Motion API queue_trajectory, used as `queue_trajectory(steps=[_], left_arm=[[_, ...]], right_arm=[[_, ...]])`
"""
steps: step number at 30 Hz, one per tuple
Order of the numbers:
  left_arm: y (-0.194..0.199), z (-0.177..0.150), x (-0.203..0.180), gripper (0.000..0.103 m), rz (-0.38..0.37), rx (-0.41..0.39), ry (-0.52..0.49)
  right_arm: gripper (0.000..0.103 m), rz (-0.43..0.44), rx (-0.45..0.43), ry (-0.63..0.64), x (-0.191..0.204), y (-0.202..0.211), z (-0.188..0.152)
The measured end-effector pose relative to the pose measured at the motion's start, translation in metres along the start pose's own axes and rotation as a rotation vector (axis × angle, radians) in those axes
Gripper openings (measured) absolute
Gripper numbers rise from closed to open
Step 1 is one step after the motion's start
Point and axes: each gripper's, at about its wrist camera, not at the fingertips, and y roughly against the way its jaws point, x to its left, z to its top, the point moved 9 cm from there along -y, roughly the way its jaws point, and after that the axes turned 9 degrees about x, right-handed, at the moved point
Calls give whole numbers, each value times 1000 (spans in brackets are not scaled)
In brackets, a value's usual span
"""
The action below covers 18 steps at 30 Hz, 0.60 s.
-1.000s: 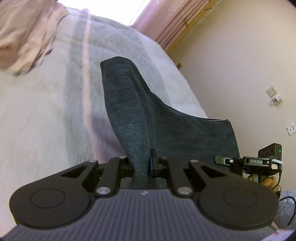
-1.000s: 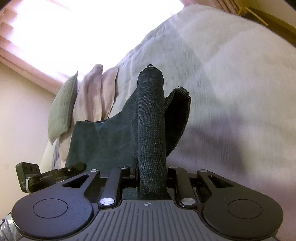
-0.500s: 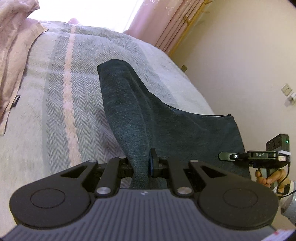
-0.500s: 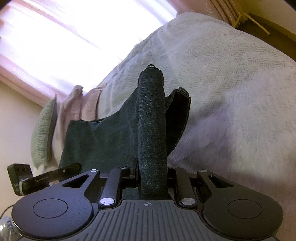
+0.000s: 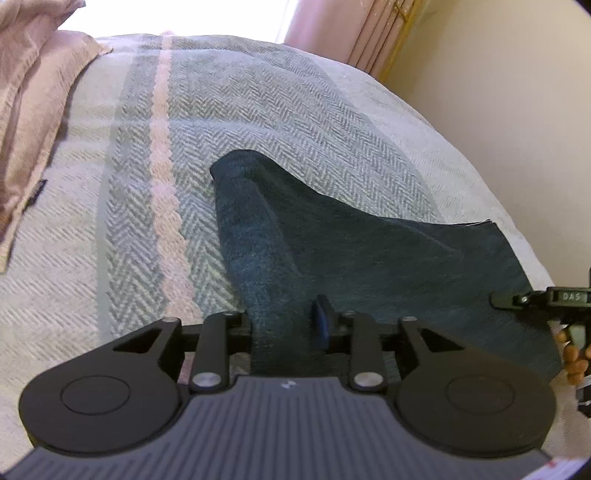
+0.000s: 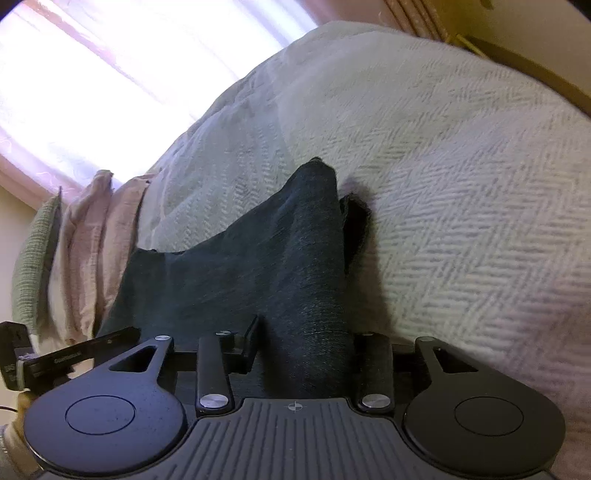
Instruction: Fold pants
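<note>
The dark teal pants (image 5: 369, 251) lie spread over the bed and rise in a ridge into my left gripper (image 5: 284, 325), which is shut on the cloth. In the right wrist view the same pants (image 6: 240, 266) run up in a thick fold between the fingers of my right gripper (image 6: 306, 343), shut on it. A cuff or corner (image 6: 354, 225) hangs off to the right of that fold. Each gripper shows at the edge of the other's view: the right one (image 5: 517, 300) with a hand (image 5: 574, 360) behind it, and the left one (image 6: 110, 338). The pads are hidden by cloth.
A grey-green herringbone blanket (image 5: 258, 110) with a pink stripe (image 5: 162, 155) covers the bed. Pink pillows (image 5: 29, 92) lie at the head, with a green cushion (image 6: 33, 258) beside them. A cream wall (image 5: 498, 110) and pink curtains (image 5: 332, 33) bound the far side.
Both grippers have come down toward the bed with the pants. The raised folds now lie lower and flatter on the blanket, and both sets of jaws stand slightly wider around the cloth.
</note>
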Motion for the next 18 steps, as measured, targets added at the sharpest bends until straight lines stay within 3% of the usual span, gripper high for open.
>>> queue_trajectory(steps=[4, 9, 12, 15, 18], left_arm=[[13, 0, 0, 30, 77, 8, -54], [52, 0, -13, 24, 213, -72, -151], [73, -14, -40, 22, 188, -120, -219], [70, -52, -66, 22, 132, -93, -292], [46, -101, -64, 22, 153, -17, -333]], right_arm=[[40, -153, -23, 110, 11, 14, 1], [40, -514, -171, 411, 51, 51, -9], [40, -475, -227, 566, 88, 58, -35], [40, -465, -169, 656, 96, 39, -74], [40, -519, -73, 687, 65, 17, -114]])
